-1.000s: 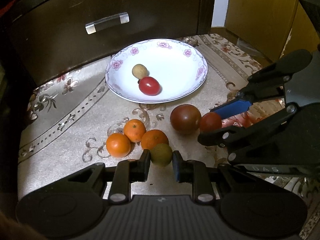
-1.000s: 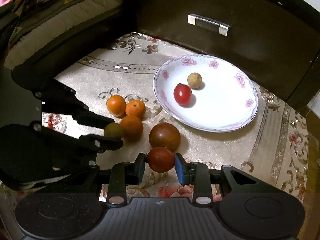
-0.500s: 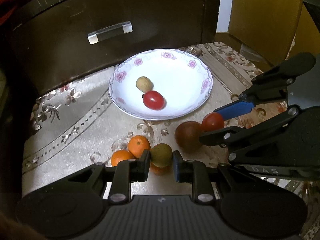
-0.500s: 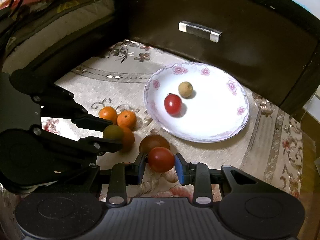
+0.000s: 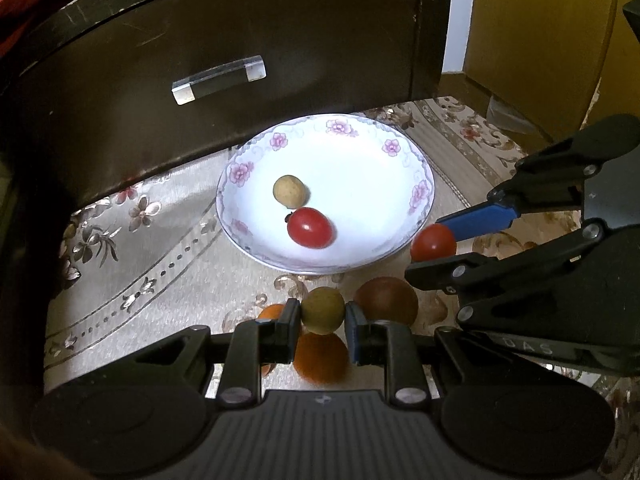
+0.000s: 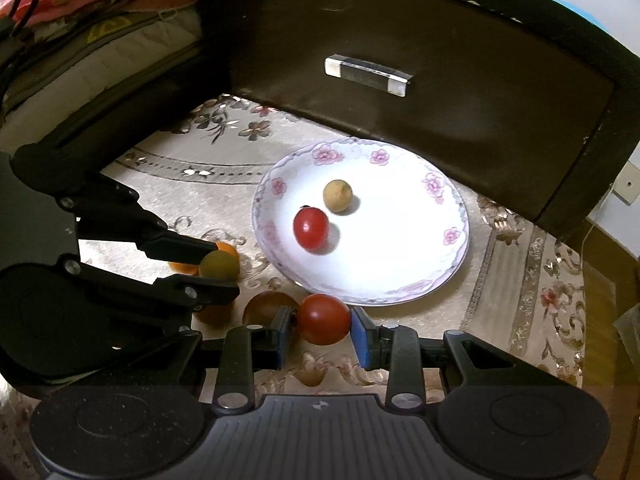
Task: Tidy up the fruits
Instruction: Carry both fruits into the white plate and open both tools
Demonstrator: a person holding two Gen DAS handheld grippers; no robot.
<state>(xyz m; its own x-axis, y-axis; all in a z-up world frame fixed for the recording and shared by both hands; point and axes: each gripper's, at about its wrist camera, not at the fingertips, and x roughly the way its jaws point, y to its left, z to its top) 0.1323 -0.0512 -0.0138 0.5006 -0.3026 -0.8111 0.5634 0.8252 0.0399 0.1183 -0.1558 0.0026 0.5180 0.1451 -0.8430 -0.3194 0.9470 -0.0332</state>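
Above patterned cloth (image 5: pixel 160 248), green fruit (image 5: pixel 322 315) between clenched left fingers (image 5: pixel 290 330); tomato (image 6: pixel 324 319) between right's (image 6: pixel 362 340).

The left gripper (image 5: pixel 323 316) is held low in front of the camera, its two fingers closed on a small greenish-yellow fruit (image 5: pixel 322 310) carried clear of the surface. The right gripper (image 6: pixel 323 326) is held alongside, its blue-padded fingers clamped on a red tomato (image 6: pixel 324 319). Both are pointed forward and angled slightly downward; how high the right one is raised cannot be judged with certainty.
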